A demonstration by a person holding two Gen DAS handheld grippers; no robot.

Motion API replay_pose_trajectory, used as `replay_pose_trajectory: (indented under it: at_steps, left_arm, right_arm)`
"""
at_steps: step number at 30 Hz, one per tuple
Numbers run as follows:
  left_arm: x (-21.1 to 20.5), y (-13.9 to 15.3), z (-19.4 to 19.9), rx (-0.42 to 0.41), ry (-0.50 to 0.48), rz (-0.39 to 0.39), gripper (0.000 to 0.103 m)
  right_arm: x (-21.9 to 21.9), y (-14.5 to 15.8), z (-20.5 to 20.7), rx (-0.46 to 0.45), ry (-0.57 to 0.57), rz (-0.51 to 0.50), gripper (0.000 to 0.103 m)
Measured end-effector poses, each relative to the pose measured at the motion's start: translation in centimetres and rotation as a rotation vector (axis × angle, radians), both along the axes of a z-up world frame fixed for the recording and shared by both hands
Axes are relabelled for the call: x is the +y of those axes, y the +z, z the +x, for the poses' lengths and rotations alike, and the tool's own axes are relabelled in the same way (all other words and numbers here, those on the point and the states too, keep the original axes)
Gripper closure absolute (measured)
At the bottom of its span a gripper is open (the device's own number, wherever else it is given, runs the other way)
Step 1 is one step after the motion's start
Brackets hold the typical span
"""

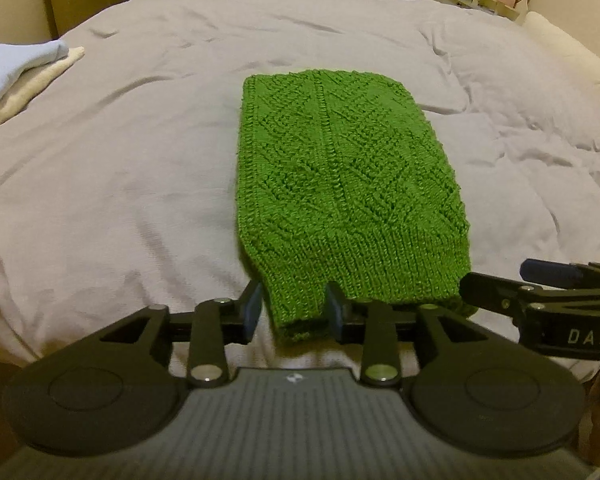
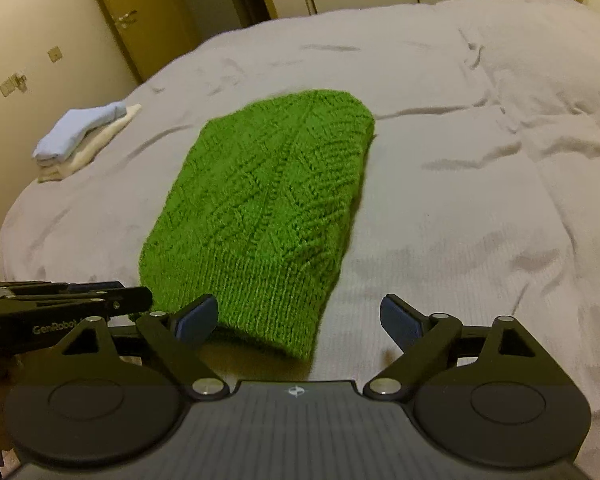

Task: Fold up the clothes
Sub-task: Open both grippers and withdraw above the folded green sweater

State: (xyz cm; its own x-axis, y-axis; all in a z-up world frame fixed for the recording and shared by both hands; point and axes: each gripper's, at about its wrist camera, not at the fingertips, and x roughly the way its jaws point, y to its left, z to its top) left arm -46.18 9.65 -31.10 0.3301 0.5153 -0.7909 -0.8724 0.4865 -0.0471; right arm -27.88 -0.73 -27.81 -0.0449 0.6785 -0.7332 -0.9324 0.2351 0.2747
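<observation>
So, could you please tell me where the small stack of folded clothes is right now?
The stack of folded clothes sits at the far left edge of the bed in both wrist views, well left of the green knitted garment.

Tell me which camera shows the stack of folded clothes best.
The right wrist view: the folded stack sits whole on the bed. In the left wrist view the picture's edge cuts it off.

One green knit (image 1: pixel 340 184), two folded cloths (image 1: pixel 16 80) (stacked), two tools (image 1: pixel 294 312).
</observation>
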Motion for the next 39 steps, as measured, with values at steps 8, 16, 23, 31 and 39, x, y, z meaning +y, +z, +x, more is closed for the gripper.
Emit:
replay_pose_trajectory:
  at_steps: [8,16,23,31,39]
  left_arm:
    - [-1.0,0.9,-0.4,0.033,0.018,0.054,0.043]
    - [-2.4,1.6,-0.5,0.056,0.017,0.091,0.028]
    - [-3.6,1.5,-0.7,0.073,0.018,0.09,0.021]
    - [-4.8,1.1,-0.8,0.088,0.01,0.08,0.018]
    - [-5.8,1.4,-1.2,0.073,-0.003,0.079,0.017]
  right_arm:
    - [-0.6,0.1,-0.1,-0.023,-0.049,-0.054,0.012]
    - [-1.8,1.0,-0.7,-0.044,-0.045,-0.055,0.001]
    - [-2.6,1.2,-1.2,-0.067,-0.035,-0.07,0.001]
    - [-3.8,0.9,-1.3,-0.083,-0.042,-0.096,0.001]
    - [-4.8,1.2,-1.8,-0.104,-0.033,-0.099,0.001]
